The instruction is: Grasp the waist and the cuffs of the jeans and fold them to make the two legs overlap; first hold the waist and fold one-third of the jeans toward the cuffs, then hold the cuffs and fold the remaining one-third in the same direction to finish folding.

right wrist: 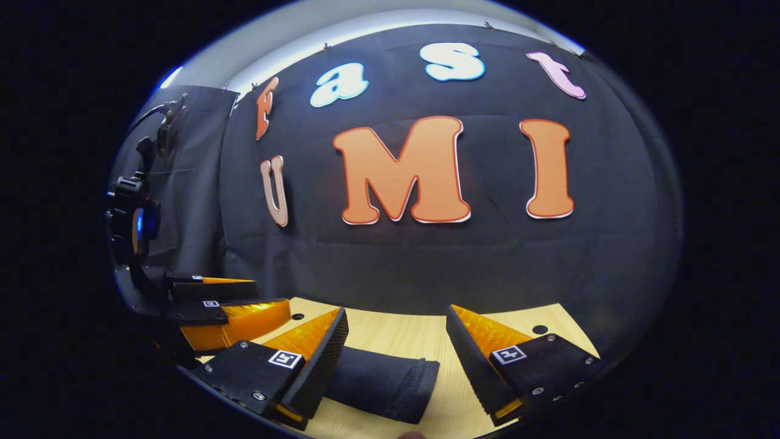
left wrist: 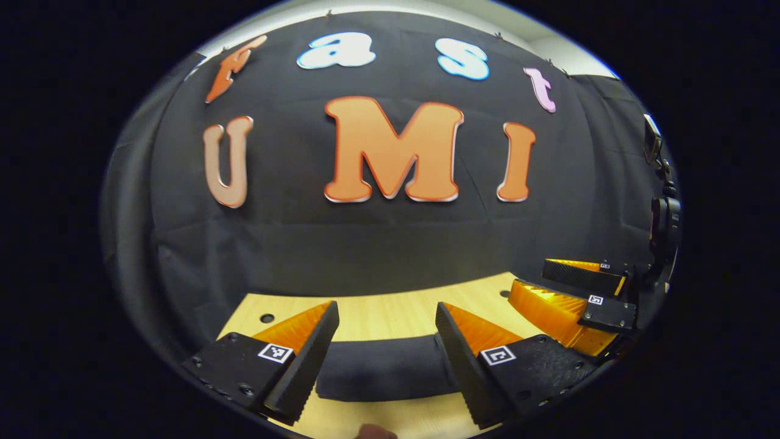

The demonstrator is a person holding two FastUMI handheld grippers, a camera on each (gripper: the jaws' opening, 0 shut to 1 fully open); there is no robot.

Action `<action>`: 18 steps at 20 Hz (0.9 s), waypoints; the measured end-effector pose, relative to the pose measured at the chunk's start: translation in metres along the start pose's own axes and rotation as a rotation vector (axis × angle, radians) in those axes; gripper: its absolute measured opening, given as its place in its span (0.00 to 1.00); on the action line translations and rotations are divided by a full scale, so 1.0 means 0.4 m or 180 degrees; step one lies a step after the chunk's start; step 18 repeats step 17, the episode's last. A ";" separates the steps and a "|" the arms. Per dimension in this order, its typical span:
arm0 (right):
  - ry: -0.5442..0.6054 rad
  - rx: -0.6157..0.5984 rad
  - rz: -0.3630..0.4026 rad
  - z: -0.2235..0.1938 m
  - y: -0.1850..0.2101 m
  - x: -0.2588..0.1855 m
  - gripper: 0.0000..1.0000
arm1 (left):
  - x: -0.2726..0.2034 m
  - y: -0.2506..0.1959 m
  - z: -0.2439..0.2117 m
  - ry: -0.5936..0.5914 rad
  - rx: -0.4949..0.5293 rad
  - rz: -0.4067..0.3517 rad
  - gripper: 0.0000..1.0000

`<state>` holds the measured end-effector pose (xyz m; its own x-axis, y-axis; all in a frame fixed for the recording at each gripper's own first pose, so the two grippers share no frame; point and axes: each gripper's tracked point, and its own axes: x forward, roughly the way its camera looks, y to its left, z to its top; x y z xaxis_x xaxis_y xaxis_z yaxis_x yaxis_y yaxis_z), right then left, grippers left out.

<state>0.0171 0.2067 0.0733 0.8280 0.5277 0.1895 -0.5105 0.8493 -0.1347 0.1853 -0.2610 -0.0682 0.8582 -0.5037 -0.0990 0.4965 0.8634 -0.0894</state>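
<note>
Left gripper view
- left gripper point(left wrist: 387, 350): seen spread wide, nothing clamped, held just above the table point(left wrist: 390, 314)
- jeans point(left wrist: 384, 369): dark folded bundle, laid flat on the wood between and below the fingers, not pinched
- right gripper point(left wrist: 576, 292): spotted off to the right, jaws apart, nothing held

Right gripper view
- right gripper point(right wrist: 396, 360): also kept spread, nothing gripped
- jeans point(right wrist: 390, 384): hemmed cuff end seen beside the left-hand finger, resting on the table point(right wrist: 396, 332)
- left gripper point(right wrist: 225, 305): caught at the left edge, fingers parted
</note>
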 end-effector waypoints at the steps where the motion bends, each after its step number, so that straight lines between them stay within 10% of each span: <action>1: -0.0061 -0.0032 -0.0010 0.009 0.010 -0.009 0.98 | -0.011 0.025 0.008 -0.0094 -0.0022 0.0046 0.96; 18: -0.0145 -0.0176 -0.0392 -0.042 0.157 -0.141 0.98 | -0.226 0.254 -0.027 -0.0728 0.0317 0.0305 0.95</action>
